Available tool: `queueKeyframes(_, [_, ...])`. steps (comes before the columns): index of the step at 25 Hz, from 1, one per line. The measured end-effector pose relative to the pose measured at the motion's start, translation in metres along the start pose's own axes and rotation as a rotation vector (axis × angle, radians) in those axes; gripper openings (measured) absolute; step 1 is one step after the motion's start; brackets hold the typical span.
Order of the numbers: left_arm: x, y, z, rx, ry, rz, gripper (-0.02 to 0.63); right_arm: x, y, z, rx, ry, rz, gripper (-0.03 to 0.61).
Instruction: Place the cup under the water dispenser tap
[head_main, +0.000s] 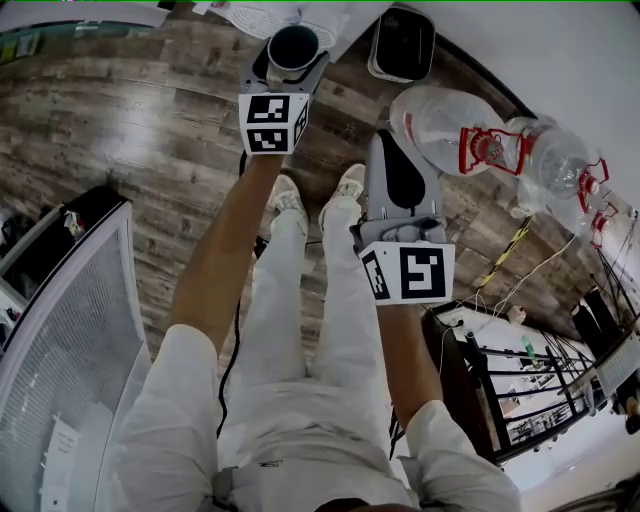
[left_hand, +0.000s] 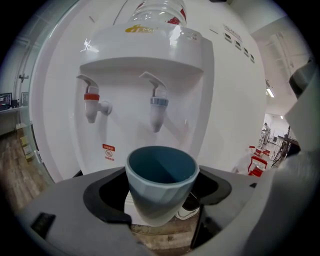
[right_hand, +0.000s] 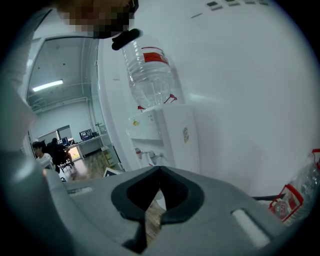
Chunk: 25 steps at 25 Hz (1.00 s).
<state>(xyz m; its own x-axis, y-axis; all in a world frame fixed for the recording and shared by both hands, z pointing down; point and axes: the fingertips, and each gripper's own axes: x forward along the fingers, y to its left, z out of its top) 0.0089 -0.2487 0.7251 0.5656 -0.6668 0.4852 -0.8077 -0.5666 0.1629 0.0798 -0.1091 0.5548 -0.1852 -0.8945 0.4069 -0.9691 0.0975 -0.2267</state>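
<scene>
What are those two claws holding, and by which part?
The left claw grips the blue-grey faceted cup, upright, by opposite sides of its wall below the rim. The right claw is shut and holds nothing.

I am standing on a dark wood-plank floor (head_main: 150, 130) beside a white wall (head_main: 570, 50); a ceiling strip light (right_hand: 47, 85) is glowing above distant office desks (right_hand: 89, 145).

left gripper (left_hand: 161, 194): fingers (left_hand: 102, 200) grip upright blue cup (left_hand: 161, 175) | water dispenser (left_hand: 145, 75) ahead | red tap (left_hand: 92, 105), blue tap (left_hand: 158, 107)
</scene>
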Motion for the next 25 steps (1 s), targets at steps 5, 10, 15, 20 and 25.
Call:
queueKeyframes(5, [0.013,0.010,-0.004,-0.003,0.015,0.013,0.374,0.004,0.000,-0.003,-0.003,0.006,0.005,-0.002])
queueKeyframes(10, [0.028,0.013,-0.004,-0.015,0.016,0.013,0.375,0.009,-0.006,-0.007,-0.003,0.018,-0.002,-0.002])
queueKeyframes(15, [0.034,0.014,-0.005,0.020,0.030,0.015,0.377,0.010,-0.014,-0.009,-0.003,0.024,-0.012,0.000])
queueKeyframes(20, [0.039,0.016,-0.007,0.051,0.053,0.017,0.377,0.011,-0.019,-0.009,-0.001,0.024,-0.020,-0.002])
queueKeyframes(25, [0.046,0.017,-0.006,0.064,0.059,0.009,0.379,0.012,-0.021,-0.010,-0.002,0.028,-0.020,-0.002])
